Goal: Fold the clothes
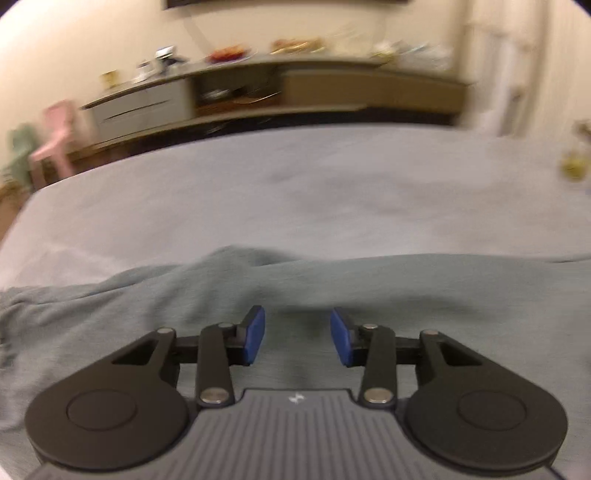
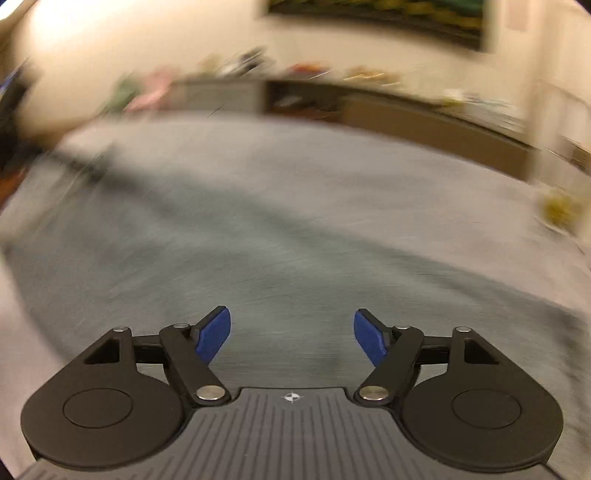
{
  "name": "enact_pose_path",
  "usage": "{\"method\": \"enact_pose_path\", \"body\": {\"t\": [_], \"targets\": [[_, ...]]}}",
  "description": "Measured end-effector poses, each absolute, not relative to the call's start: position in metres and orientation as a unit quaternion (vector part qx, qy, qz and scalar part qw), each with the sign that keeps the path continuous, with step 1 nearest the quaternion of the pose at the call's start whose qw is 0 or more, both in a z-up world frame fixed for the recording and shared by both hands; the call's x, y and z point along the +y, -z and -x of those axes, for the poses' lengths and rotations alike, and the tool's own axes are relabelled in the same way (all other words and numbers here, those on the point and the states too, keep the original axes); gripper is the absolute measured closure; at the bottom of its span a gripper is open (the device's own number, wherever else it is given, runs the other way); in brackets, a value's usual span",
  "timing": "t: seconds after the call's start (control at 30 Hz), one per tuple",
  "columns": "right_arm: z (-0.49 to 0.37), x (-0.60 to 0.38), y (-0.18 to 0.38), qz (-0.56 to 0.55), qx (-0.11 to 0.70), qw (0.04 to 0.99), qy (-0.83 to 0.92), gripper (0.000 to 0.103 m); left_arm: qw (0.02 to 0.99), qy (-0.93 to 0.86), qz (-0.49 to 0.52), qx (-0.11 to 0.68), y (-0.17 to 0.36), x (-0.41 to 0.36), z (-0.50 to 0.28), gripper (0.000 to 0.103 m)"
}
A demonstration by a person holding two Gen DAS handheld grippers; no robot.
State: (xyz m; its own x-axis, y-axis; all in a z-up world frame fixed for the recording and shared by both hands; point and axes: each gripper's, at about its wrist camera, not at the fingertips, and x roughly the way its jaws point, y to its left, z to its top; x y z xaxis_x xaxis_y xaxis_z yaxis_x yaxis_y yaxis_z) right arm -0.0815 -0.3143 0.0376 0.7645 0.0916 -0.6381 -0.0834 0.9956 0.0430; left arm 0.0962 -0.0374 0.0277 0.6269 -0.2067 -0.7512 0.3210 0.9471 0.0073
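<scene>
The grey-green garment [image 1: 229, 306] is spread on the pale bed sheet [image 1: 295, 192], under both grippers. The left gripper [image 1: 297, 336] is held apart with nothing between its blue pads. The right gripper [image 2: 292, 334] is spread wider, also empty. A pink chair [image 1: 55, 136] at ten o'clock is seen sharply only in the left view. A framed picture [image 2: 376, 18] at one o'clock is shown only in the blurred right view.

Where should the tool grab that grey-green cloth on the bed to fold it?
Probably the raised ridge along the far edge of the grey-green cloth garment, where the fabric humps up off the pale grey bedsheet. Bring the left tool down from above and the near side, open jaws straddling the hump; flat parts give nothing to pinch.
</scene>
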Motion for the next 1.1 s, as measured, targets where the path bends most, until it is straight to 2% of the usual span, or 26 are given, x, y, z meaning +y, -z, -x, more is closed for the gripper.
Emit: {"method": "enact_pose_path", "body": {"t": [0.17,0.23,0.27,0.3,0.33,0.4,0.47,0.5,0.6,0.67,0.7,0.8,0.93,1.1], "targets": [[0.094,-0.403,-0.011,-0.036,0.387,0.918,0.082,0.028,0.880,0.148,-0.129,0.432,0.006,-0.065,-0.080,0.058],[0.105,-0.421,-0.009,-0.054,0.379,0.918,0.101,0.028,0.880,0.136,-0.119,0.440,0.004,-0.066,-0.079,0.063],[0.116,-0.430,-0.014,-0.068,0.358,0.923,0.121,0.026,0.884,0.143,-0.099,0.434,-0.003,-0.065,-0.075,0.063],[0.129,-0.444,-0.019,-0.094,0.336,0.927,0.141,0.014,0.887,0.150,-0.082,0.428,-0.010,-0.065,-0.071,0.062],[0.144,-0.461,-0.024,-0.128,0.312,0.927,0.166,0.009,0.889,0.159,-0.066,0.424,-0.017,-0.066,-0.067,0.061],[0.159,-0.481,-0.019,-0.172,0.302,0.917,0.195,0.009,0.889,0.178,-0.040,0.420,-0.026,-0.072,-0.059,0.060],[0.162,-0.483,-0.008,-0.183,0.328,0.907,0.192,0.010,0.885,0.200,-0.017,0.419,-0.033,-0.080,-0.053,0.059],[0.162,-0.480,-0.004,-0.176,0.339,0.905,0.188,0.012,0.881,0.214,-0.011,0.421,-0.035,-0.090,-0.048,0.059],[0.163,-0.468,0.002,-0.143,0.363,0.903,0.180,0.030,0.872,0.257,-0.008,0.416,-0.043,-0.123,-0.029,0.059],[0.165,-0.460,-0.001,-0.118,0.366,0.906,0.176,0.056,0.868,0.281,-0.008,0.409,-0.049,-0.148,-0.018,0.058],[0.163,-0.455,-0.003,-0.109,0.358,0.911,0.173,0.073,0.865,0.293,-0.006,0.407,-0.053,-0.161,-0.010,0.058],[0.159,-0.440,-0.013,-0.071,0.329,0.926,0.168,0.083,0.853,0.324,0.011,0.408,-0.059,-0.196,0.008,0.058],[0.156,-0.361,-0.030,0.078,0.258,0.958,0.099,0.084,0.855,0.326,0.045,0.400,-0.060,-0.211,0.014,0.057],[0.147,-0.270,-0.011,0.187,0.267,0.945,0.003,0.082,0.846,0.306,0.079,0.429,-0.041,-0.215,-0.002,0.056]]}}
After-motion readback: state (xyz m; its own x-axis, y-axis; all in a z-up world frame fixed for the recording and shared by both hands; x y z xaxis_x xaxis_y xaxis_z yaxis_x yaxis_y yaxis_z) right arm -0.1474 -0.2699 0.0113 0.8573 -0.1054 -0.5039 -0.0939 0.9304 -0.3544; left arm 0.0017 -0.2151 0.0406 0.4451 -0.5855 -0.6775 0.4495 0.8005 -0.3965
